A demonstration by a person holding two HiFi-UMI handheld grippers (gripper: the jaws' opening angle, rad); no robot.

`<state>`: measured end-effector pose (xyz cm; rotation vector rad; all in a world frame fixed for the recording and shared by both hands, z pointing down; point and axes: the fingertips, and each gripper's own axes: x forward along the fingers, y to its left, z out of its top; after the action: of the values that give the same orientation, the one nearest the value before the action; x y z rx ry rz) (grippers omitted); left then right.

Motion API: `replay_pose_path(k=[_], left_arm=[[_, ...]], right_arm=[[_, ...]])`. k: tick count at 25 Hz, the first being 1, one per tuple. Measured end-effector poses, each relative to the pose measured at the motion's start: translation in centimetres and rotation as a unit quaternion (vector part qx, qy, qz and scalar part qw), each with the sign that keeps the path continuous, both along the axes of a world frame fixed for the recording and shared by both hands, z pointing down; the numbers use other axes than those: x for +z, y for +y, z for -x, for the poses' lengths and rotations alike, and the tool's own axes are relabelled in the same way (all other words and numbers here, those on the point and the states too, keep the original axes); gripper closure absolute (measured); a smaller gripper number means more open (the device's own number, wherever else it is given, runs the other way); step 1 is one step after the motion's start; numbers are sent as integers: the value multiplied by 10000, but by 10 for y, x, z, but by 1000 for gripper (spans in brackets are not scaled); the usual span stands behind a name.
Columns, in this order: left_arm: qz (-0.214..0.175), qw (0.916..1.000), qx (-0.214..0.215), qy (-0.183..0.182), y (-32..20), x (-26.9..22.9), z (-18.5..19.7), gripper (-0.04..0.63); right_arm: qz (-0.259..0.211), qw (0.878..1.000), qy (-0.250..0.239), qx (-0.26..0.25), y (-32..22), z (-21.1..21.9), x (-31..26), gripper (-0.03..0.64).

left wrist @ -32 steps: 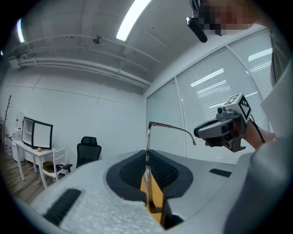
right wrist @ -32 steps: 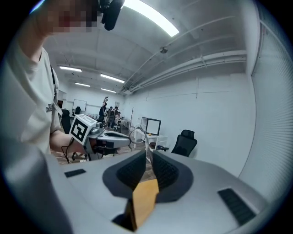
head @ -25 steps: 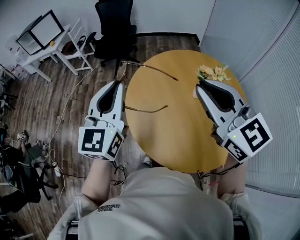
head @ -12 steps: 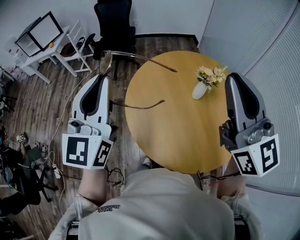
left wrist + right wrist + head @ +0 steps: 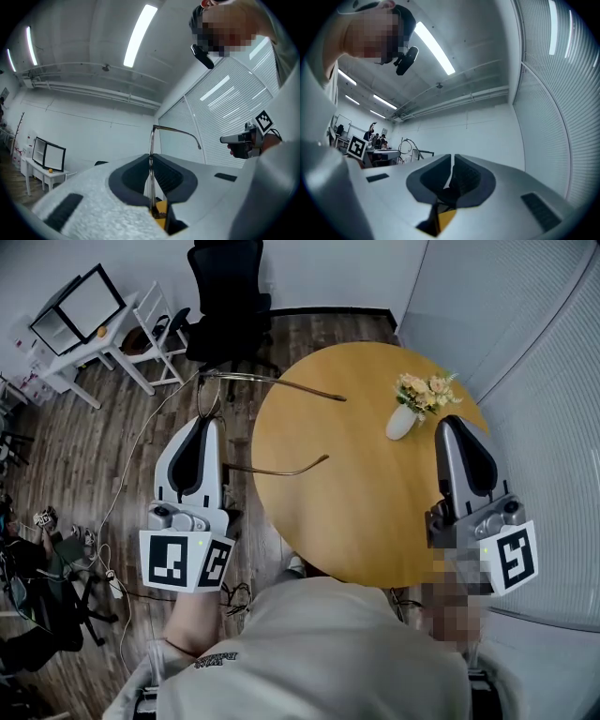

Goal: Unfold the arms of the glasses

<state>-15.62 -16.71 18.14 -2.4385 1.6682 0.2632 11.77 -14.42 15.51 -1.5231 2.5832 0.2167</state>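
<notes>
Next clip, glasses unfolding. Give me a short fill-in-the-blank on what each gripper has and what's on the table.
The left gripper is shut on the glasses, whose two arms both stand ___.
The right gripper, jaws together, holds ___.
The flowers stand in a white ___ on the round table.
Missing words: unfolded; nothing; vase.

Nothing readable here, sorry. Your shirt print (image 5: pixel 217 655), lower left of the head view, is too blurry. Your left gripper (image 5: pixel 208 421) and right gripper (image 5: pixel 451 421) only carry square markers, no letters.
</notes>
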Motion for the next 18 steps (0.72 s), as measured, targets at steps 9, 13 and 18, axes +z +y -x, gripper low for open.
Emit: replay_pose_path(k=[9,13,18], left_arm=[[509,9983,263,-99,-7,42,-10,555],[619,9975,315,-80,-9,52,-13,555],[576,9975,385,-157,-12,50,-17,555]], right_arm=[[409,9986,339,66,-2,-1,37,578],[524,9979,383,46,-2,-1,46,581],[591,9975,381,50,-4,-1,49,581]])
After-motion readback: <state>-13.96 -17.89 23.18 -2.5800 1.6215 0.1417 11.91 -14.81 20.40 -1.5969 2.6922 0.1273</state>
